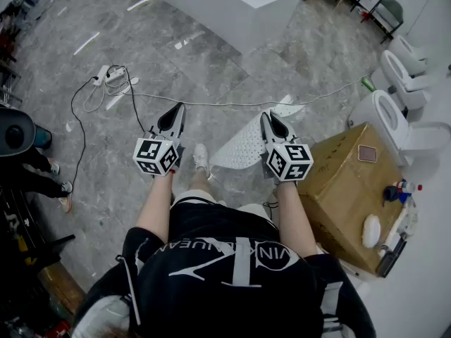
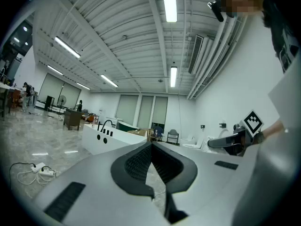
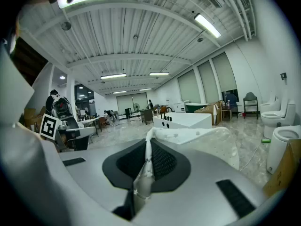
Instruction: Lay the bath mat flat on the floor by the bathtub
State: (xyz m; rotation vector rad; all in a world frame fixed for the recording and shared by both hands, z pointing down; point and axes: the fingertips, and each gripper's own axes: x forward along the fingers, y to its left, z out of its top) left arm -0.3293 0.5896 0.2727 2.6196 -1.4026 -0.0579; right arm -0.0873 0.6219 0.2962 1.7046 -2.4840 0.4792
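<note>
The right gripper [image 1: 267, 116] had its fingers pinched on an edge of the bath mat [image 1: 243, 146]. The mat hung towards the floor between a cardboard box [image 1: 338, 182] and the person's shoe [image 1: 201, 159]. The bathtub [image 1: 232, 5] stood well beyond, past a cable [image 1: 211, 104]. The left gripper [image 1: 180, 108] was alongside; only its own view showed its fingers closed together on nothing.

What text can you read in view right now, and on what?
"VINK" and "UEAN": fragments of white print on the black shirt, creased; the rest is unreadable.
Cubes: square markers only, no letters.
Mat: no print.
Bottle on the box: label too small to read.
</note>
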